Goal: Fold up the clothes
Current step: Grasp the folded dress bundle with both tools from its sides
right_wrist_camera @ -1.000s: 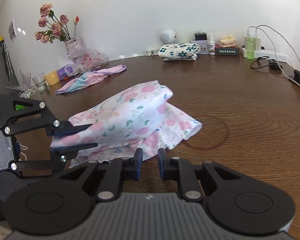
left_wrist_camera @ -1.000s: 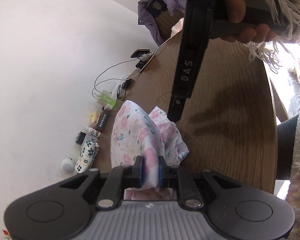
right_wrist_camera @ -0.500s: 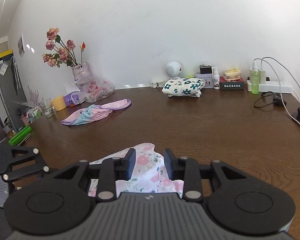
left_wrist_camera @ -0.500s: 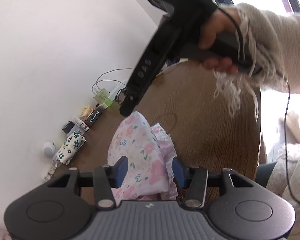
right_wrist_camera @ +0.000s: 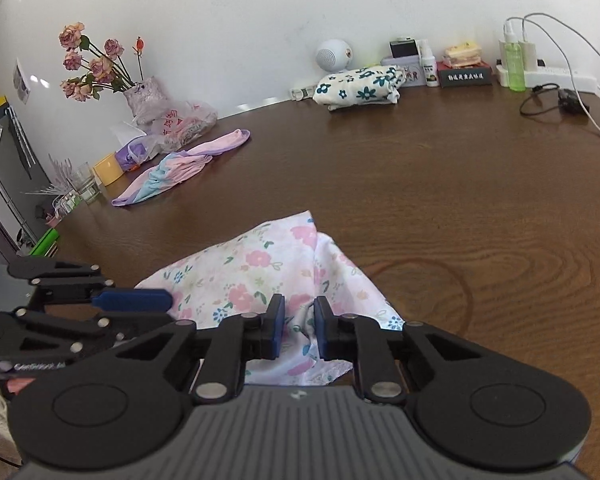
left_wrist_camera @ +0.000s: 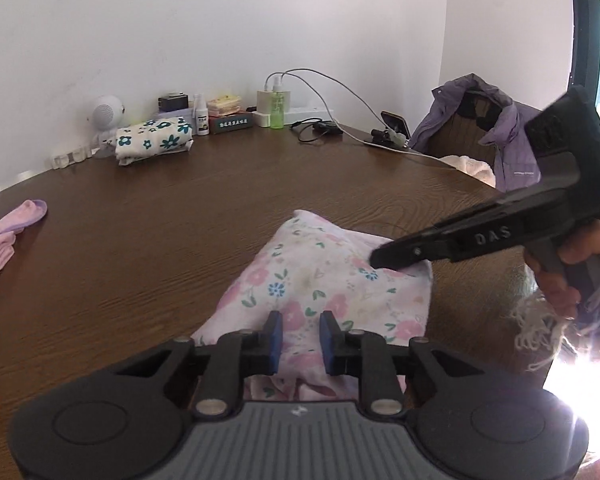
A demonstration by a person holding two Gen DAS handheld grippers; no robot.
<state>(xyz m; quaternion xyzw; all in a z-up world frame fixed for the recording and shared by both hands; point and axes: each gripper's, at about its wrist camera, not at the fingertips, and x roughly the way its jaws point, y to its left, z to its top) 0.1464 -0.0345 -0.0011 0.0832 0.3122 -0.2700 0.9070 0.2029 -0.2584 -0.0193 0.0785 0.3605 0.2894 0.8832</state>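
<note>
Inspecting both wrist views: the pink floral garment (right_wrist_camera: 256, 276) lies bunched on the near part of the brown wooden table (right_wrist_camera: 420, 168), partly folded, with loose layers spilling at its near right edge.

Left gripper (left_wrist_camera: 300, 338): fingers apart, nothing between the pads, poised over the near end of the garment. In the right wrist view it enters from the left, one blue pad level with the cloth's left edge; whether it touches cannot be told.

Right gripper (right_wrist_camera: 299, 330): fingers set a little apart. Cloth shows in the gap, but no pinch is evident, so it is judged unclamped. In the left wrist view its tip comes in from the right and rests on or just above the garment's right side; contact cannot be confirmed.

Governing relation: the garment's long axis runs from the near edge away toward the far side, tapering to a corner at its far end. Both grippers are at the near end, left on the left flank and right on the right flank, each about equally close.

Judgement: the fold is incomplete; the loose near right layers probably need gathering next.

Elsewhere: a folded white and blue floral cloth (right_wrist_camera: 358, 84) far off by the wall, and a pastel garment (right_wrist_camera: 180, 172) at far left, well apart.
</note>
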